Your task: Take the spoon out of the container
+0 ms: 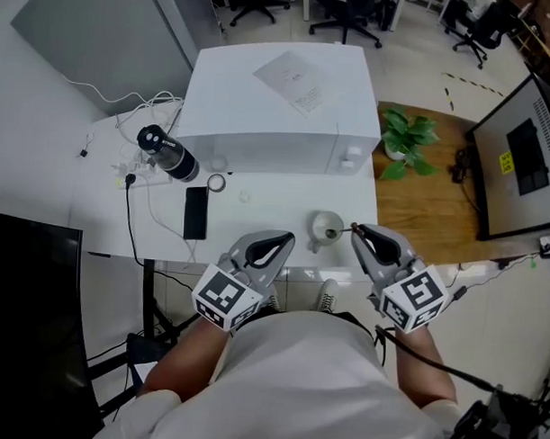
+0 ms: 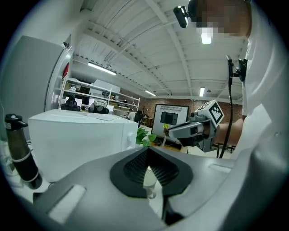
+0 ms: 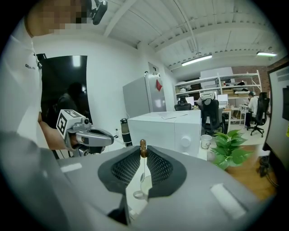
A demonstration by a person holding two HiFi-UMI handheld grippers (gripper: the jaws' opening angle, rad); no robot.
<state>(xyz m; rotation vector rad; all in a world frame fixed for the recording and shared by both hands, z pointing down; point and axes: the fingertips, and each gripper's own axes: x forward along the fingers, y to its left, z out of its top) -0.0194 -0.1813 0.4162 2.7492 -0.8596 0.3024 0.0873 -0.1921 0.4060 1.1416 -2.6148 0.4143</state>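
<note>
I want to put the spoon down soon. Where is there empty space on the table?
Bare tabletop for the spoon lies between the phone and the cup, in front of the big white box. Another patch runs along the table's left edge, left of the loose cable. The back left is crowded: bottle, tape ring, tangled wires.

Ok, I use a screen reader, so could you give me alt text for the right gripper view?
The right claw pinches the brown-tipped handle of a thin spoon above a white cup. The left claw hangs at the picture's left; a white box and a green plant stand behind.
</note>
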